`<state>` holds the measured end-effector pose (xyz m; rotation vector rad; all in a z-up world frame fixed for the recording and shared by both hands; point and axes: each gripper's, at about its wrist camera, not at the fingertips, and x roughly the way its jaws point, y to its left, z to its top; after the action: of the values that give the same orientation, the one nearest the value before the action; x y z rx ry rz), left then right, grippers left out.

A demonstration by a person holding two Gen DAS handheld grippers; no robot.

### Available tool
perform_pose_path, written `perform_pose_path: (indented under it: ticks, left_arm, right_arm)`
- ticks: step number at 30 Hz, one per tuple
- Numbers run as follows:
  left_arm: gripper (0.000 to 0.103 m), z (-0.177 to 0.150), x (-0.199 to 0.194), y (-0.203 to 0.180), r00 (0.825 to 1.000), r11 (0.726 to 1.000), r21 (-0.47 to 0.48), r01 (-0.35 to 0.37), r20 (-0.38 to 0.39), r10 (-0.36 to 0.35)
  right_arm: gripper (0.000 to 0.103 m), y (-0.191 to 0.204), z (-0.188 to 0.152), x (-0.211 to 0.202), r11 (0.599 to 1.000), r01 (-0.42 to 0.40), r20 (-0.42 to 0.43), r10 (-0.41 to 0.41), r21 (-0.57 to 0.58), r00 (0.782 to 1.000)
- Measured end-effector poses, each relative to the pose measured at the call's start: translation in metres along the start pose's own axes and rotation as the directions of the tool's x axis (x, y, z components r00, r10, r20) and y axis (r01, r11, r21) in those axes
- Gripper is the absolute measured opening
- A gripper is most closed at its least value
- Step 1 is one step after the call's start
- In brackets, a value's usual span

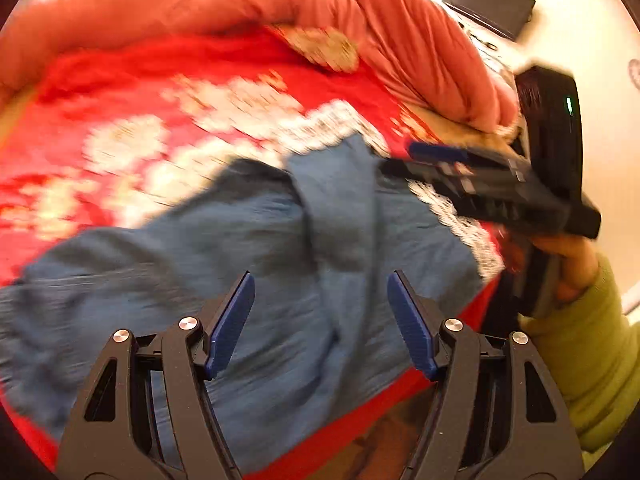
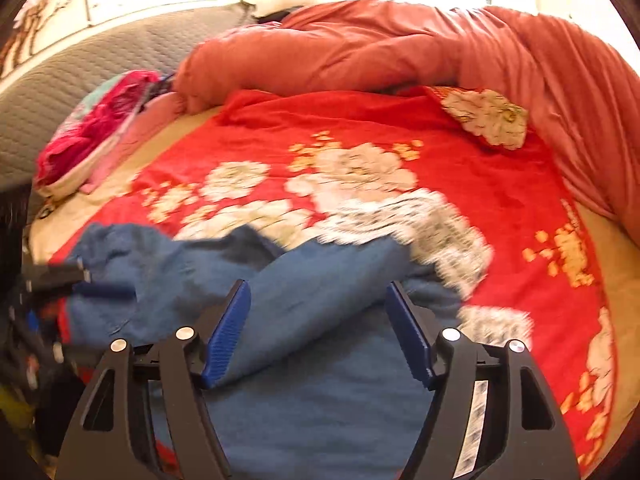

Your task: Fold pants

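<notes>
blur: pants [image 1: 280,240] smearing, folds perhaps unreadable | cut off: pants running past lower edge | hidden: right gripper [image 1: 436,160] covering bedspread [image 1: 120,80]

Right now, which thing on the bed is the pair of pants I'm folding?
Start at the bed with the red flowered blanket. The pants lie crumpled at its near edge, below both hand-held grippers. They are the only plain blue cloth; everything around them is red, pink or floral.

One pair of blue pants [image 2: 320,280], two tools, one red flowered blanket [image 2: 500,200], one salmon quilt [image 2: 400,48].
</notes>
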<state>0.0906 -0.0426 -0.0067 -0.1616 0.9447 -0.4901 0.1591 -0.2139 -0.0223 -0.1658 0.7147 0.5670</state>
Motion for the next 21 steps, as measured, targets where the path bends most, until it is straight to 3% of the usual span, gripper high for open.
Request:
perform_pose_path:
  ticks: [3,4,8,13,18,20,21]
  left_arm:
    - [0.058,0.000,0.031,0.007,0.995,0.996,-0.038,0.082,-0.051,-0.084]
    - [0.048,-0.004,0.041,0.010,0.992,0.992,-0.061,0.108,-0.063,-0.112]
    - [0.031,-0.012,0.055,0.006,0.989,0.989,-0.033,0.141,-0.042,-0.143]
    - [0.029,-0.014,0.053,-0.003,0.990,0.990,0.016,0.137,-0.032,-0.137]
    - [0.029,-0.018,0.055,-0.011,0.992,0.991,0.057,0.123,-0.024,-0.122]
    - [0.029,-0.018,0.056,-0.012,0.991,0.990,0.051,0.130,-0.022,-0.129]
    - [0.029,-0.018,0.055,-0.012,0.991,0.990,0.049,0.133,-0.021,-0.132]
  right_arm:
    - [0.073,-0.007,0.016,0.013,1.000,0.003,-0.023,-0.002,0.011,1.000]
    - [0.073,-0.007,0.022,0.020,1.000,-0.001,-0.038,0.002,0.005,0.999]
    - [0.073,-0.002,0.043,0.053,1.000,-0.019,-0.094,0.020,0.009,0.995]
    - [0.073,0.008,0.067,0.101,0.998,0.055,-0.157,-0.056,-0.013,0.986]
    - [0.073,0.002,0.078,0.149,0.983,0.181,-0.238,-0.179,-0.016,0.955]
    - [0.067,-0.002,0.077,0.161,0.982,0.190,-0.262,-0.188,-0.017,0.947]
    - [0.050,-0.003,0.075,0.164,0.983,0.185,-0.275,-0.182,-0.018,0.944]
